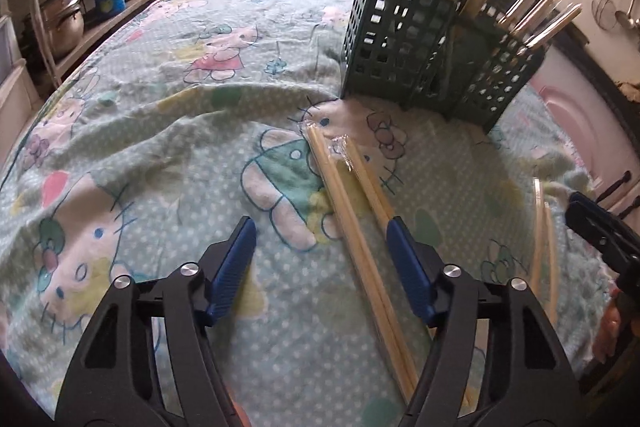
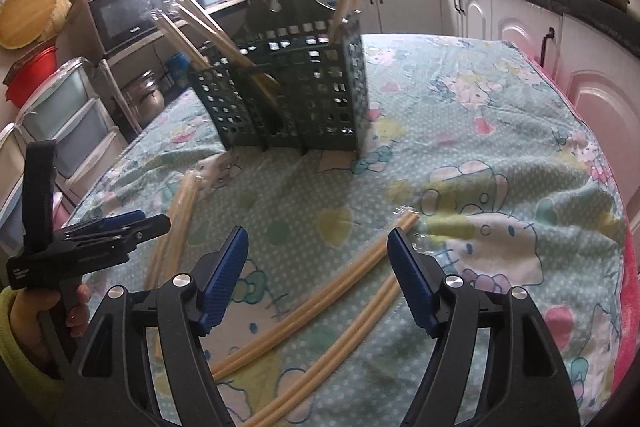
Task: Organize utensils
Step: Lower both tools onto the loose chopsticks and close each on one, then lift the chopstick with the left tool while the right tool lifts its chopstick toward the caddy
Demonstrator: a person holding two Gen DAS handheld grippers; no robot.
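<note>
Left tongs [image 1: 320, 223]: jaws apart, pads clear of wrapped chopstick pairs [image 1: 352, 203] lying between them on cartoon-print cloth [image 1: 160, 115] over table.
Right tongs [image 2: 316, 235]: jaws wide, nothing gripped; two more chopstick pairs [image 2: 320, 303] flat on cloth between and below them.
Green lattice holder [image 2: 296, 87]: upright farther back on table, chopsticks standing in its compartments.
</note>
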